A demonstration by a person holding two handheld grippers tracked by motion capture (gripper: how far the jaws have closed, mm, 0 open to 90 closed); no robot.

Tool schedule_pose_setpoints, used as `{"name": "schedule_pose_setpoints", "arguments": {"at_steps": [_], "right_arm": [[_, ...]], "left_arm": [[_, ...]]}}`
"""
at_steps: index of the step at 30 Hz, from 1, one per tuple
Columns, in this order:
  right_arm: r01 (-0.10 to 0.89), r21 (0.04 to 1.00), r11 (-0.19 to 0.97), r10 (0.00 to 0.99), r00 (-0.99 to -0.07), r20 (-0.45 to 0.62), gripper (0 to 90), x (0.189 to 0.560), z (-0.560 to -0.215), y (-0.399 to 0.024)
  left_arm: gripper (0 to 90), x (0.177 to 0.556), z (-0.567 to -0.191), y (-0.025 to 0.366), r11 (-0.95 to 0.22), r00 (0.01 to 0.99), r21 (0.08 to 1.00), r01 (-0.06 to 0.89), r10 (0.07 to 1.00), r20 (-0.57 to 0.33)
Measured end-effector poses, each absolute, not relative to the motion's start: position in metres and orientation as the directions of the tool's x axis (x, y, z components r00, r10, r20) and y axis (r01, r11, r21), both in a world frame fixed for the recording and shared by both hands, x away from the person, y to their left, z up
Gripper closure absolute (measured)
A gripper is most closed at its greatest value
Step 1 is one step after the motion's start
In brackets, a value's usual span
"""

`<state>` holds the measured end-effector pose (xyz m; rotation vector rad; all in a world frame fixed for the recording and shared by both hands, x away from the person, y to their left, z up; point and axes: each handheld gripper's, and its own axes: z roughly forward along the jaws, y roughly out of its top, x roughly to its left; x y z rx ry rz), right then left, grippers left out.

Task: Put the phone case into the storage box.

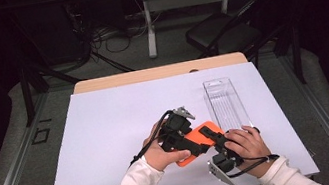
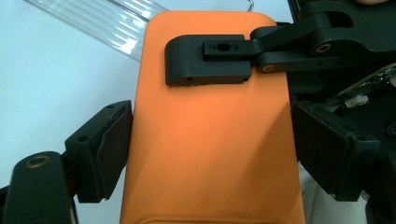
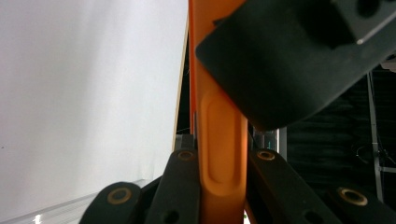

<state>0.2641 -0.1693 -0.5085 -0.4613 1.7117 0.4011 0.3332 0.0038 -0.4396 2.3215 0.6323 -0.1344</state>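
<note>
An orange phone case (image 1: 208, 130) is held just above the white sheet between both hands. My left gripper (image 1: 195, 143) spans its width, and in the left gripper view its two pads press on the long sides of the case (image 2: 210, 154). My right gripper (image 1: 218, 137) comes in from the right and is shut on the case's thin edge (image 3: 223, 140). One of its fingers (image 2: 208, 60) lies flat on the case's back. In the right gripper view, a black jaw of the left gripper (image 3: 289, 60) looms over the case.
A clear plastic tray (image 1: 225, 102) lies lengthwise just beyond the right hand, its corner also in the left gripper view (image 2: 102, 23). The white sheet (image 1: 117, 125) covers most of the wooden table. A black chair (image 1: 223, 32) and cables stand beyond the far edge.
</note>
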Motion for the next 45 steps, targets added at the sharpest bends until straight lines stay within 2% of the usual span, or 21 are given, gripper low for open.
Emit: {"name": "schedule_pose_setpoints", "arguments": {"at_steps": [7, 26, 45], "right_arm": [[-0.520, -0.003, 0.854, -0.090, -0.143, -0.986, 87.0, 0.264, -0.510, -0.168], [-0.516, 0.021, 0.856, -0.076, -0.166, -0.983, 87.1, 0.266, -0.509, -0.168], [-0.474, 0.031, 0.880, -0.065, -0.185, -0.981, 87.0, 0.271, -0.511, -0.180]], "left_arm": [[16.3, 0.333, -0.440, 0.005, -0.629, 0.876, 0.615, 0.475, 0.404, -0.263], [15.9, 0.330, -0.438, 0.007, -0.623, 0.897, 0.658, 0.424, 0.391, -0.208], [16.1, 0.331, -0.429, 0.043, -0.547, 0.869, 0.700, 0.459, 0.442, -0.224]]}}
